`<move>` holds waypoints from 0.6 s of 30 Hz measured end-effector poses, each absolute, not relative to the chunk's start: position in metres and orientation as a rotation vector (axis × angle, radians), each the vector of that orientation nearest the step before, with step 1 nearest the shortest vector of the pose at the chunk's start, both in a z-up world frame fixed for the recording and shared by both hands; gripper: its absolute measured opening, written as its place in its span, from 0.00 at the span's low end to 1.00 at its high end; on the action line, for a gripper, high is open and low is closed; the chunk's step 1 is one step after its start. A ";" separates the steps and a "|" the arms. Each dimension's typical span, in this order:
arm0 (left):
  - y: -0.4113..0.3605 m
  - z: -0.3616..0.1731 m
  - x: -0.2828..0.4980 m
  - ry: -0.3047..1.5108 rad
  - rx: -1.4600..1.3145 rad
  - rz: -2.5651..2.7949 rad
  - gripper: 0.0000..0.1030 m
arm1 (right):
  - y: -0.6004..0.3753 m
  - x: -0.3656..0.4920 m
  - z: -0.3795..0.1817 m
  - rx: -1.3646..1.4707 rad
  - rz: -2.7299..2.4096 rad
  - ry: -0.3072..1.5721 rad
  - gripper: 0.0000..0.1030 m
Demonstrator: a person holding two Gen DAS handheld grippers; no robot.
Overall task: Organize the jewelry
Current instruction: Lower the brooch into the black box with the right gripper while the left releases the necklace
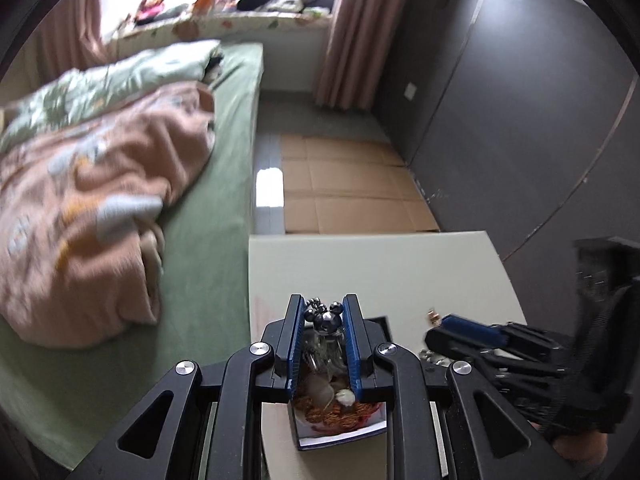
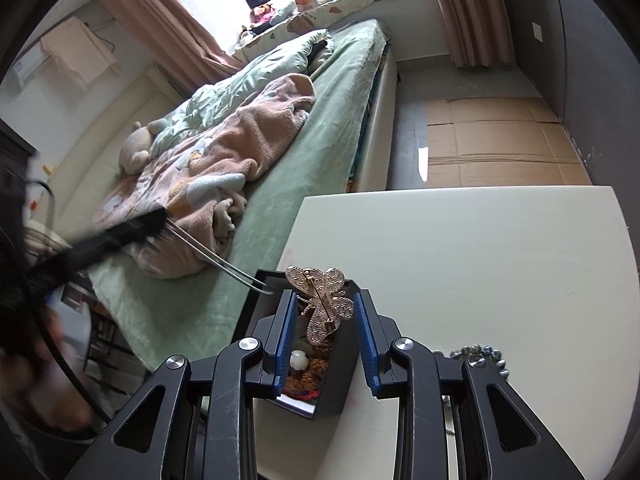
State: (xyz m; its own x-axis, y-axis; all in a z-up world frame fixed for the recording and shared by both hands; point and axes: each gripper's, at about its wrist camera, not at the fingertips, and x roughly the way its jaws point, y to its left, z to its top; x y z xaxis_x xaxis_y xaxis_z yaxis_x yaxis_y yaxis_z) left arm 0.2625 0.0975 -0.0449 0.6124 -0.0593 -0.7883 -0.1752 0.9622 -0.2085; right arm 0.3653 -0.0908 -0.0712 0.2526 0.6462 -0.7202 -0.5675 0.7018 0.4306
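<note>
In the left wrist view my left gripper (image 1: 322, 308) is shut on a silver mouse-shaped bead charm (image 1: 326, 316) with a beaded chain, held above a small black jewelry box (image 1: 340, 420) holding orange and white pieces. My right gripper (image 1: 444, 322) shows at the right, low over the table. In the right wrist view my right gripper (image 2: 325, 300) holds a gold butterfly brooch (image 2: 322, 300) with its pin side up, over the open black box (image 2: 316, 376); its jaws stand slightly apart around it. A silver bead chain (image 2: 480, 354) lies on the table to the right.
The white table (image 2: 480, 260) stands beside a bed with a green sheet (image 2: 320, 152) and pink blanket (image 1: 100, 200). Flattened cardboard (image 1: 352, 188) covers the floor beyond. A small gold piece (image 1: 433, 316) lies on the table. A dark wall (image 1: 520, 100) stands on the right.
</note>
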 end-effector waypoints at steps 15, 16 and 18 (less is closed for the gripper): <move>0.133 -0.076 0.223 0.742 -0.520 0.064 0.70 | -0.069 0.365 -0.083 0.096 0.854 1.067 0.30; 0.135 -0.077 0.221 0.738 -0.529 0.067 0.71 | -0.067 0.365 -0.083 0.095 0.853 1.065 0.29; 0.141 -0.081 0.222 0.747 -0.551 0.071 0.72 | -0.062 0.365 -0.084 0.095 0.847 1.060 0.30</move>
